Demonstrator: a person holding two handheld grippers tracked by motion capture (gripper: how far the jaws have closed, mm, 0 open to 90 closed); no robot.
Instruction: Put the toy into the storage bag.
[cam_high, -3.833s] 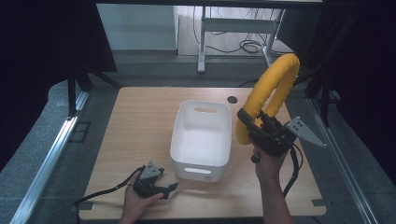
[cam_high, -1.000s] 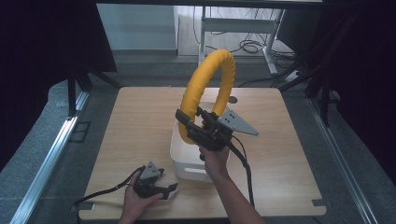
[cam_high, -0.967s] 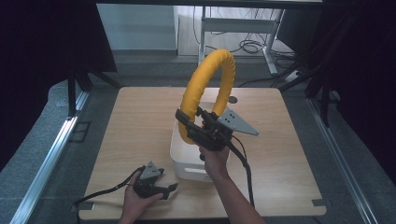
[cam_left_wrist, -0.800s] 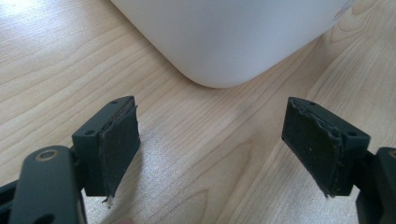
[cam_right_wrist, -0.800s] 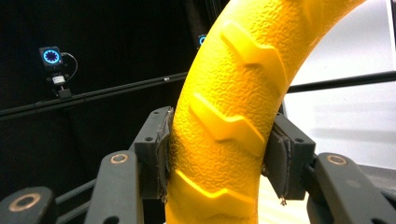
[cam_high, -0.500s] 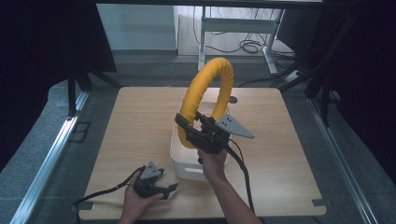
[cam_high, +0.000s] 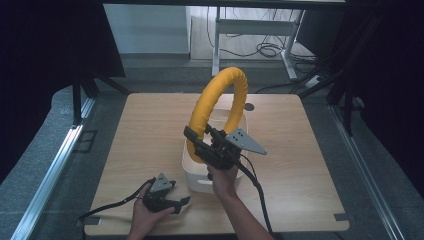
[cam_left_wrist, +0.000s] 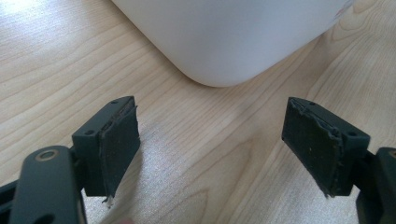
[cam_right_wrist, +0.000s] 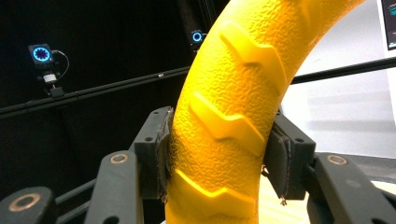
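From the high view, the right gripper holds the yellow ring upright over the white bin; the left gripper waits beside the bin. Left gripper view: jaws apart, empty. Right gripper view: pads clamped on the ring. Next, I'd judge, lower it inside.
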